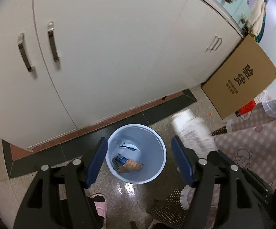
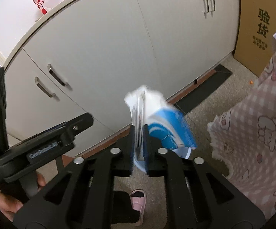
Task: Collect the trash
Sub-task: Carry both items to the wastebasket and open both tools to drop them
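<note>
A pale blue trash bin (image 1: pixel 157 164) stands on the floor below my open, empty left gripper (image 1: pixel 140 160). An orange snack wrapper (image 1: pixel 131 165) and a dark strip (image 1: pixel 128 147) lie inside it. My right gripper (image 2: pixel 140 133) is shut on a flattened white and blue carton (image 2: pixel 164 124), held upright in the air. The same carton (image 1: pixel 193 131) shows blurred in the left wrist view, right of the bin and above my right gripper's body. My left gripper's body (image 2: pixel 42 145) shows at the left of the right wrist view.
White cabinet doors (image 1: pixel 103 47) with metal handles stand behind the bin. A brown cardboard box (image 1: pixel 243 76) leans at the right. A pink checked cloth (image 2: pixel 262 133) hangs at the right. A pink slipper (image 1: pixel 99 208) is on the floor near the bin.
</note>
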Demonstrator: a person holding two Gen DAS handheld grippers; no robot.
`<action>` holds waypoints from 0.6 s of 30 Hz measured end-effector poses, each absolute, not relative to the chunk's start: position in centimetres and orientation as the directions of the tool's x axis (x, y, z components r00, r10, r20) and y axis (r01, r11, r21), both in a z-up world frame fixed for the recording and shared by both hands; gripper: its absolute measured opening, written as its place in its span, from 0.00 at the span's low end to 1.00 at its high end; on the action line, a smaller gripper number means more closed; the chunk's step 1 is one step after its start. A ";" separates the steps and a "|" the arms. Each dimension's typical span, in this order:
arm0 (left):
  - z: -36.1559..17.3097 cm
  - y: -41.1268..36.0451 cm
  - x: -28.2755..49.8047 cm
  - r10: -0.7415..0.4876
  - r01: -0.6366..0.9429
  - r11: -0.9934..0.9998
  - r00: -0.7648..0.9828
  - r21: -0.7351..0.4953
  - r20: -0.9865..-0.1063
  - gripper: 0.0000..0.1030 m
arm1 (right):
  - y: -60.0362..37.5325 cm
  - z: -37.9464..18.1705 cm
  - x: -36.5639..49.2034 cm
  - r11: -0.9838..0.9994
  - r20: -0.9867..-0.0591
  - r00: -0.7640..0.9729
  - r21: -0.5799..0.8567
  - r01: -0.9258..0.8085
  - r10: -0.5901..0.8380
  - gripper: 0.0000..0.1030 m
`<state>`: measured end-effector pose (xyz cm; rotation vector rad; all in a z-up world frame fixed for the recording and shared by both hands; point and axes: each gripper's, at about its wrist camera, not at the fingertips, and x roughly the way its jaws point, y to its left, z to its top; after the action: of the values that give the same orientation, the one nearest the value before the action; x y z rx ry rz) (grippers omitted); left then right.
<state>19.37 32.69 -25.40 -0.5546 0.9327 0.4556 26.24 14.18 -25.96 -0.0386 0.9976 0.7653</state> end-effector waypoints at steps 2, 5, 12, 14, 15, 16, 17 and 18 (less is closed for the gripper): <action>-25.1 32.9 19.2 0.132 -0.592 0.767 0.524 -0.248 -0.842 0.66 | 14.0 -25.7 26.3 0.746 -0.752 0.327 0.312 -0.589 0.572 0.53; -24.5 32.8 18.8 0.140 -0.589 0.769 0.537 -0.251 -0.832 0.70 | 13.6 -25.1 25.9 0.751 -0.748 0.348 0.292 -0.592 0.565 0.53; -21.6 31.5 18.0 0.143 -0.558 0.784 0.590 -0.273 -0.795 0.70 | 11.8 -22.1 24.7 0.769 -0.719 0.419 0.249 -0.589 0.554 0.53; -20.4 30.9 17.9 0.147 -0.549 0.787 0.610 -0.282 -0.778 0.70 | 10.7 -20.4 24.2 0.777 -0.699 0.452 0.239 -0.583 0.555 0.53; -19.6 30.4 17.8 0.147 -0.540 0.791 0.624 -0.287 -0.768 0.70 | 10.1 -19.6 24.0 0.777 -0.686 0.464 0.244 -0.580 0.561 0.53; -18.8 30.0 17.7 0.147 -0.529 0.797 0.637 -0.291 -0.757 0.70 | 9.5 -19.0 23.9 0.780 -0.679 0.473 0.244 -0.576 0.561 0.53; -18.0 29.4 17.6 0.146 -0.519 0.803 0.649 -0.294 -0.746 0.71 | 8.9 -18.3 23.8 0.786 -0.671 0.487 0.242 -0.569 0.559 0.53; -17.4 28.9 17.6 0.145 -0.509 0.808 0.659 -0.296 -0.738 0.71 | 7.7 -17.2 23.6 0.793 -0.654 0.509 0.244 -0.558 0.560 0.53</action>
<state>17.59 28.86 -17.39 -0.5159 0.7681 0.3892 23.55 7.71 -17.19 0.0019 0.7889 0.6736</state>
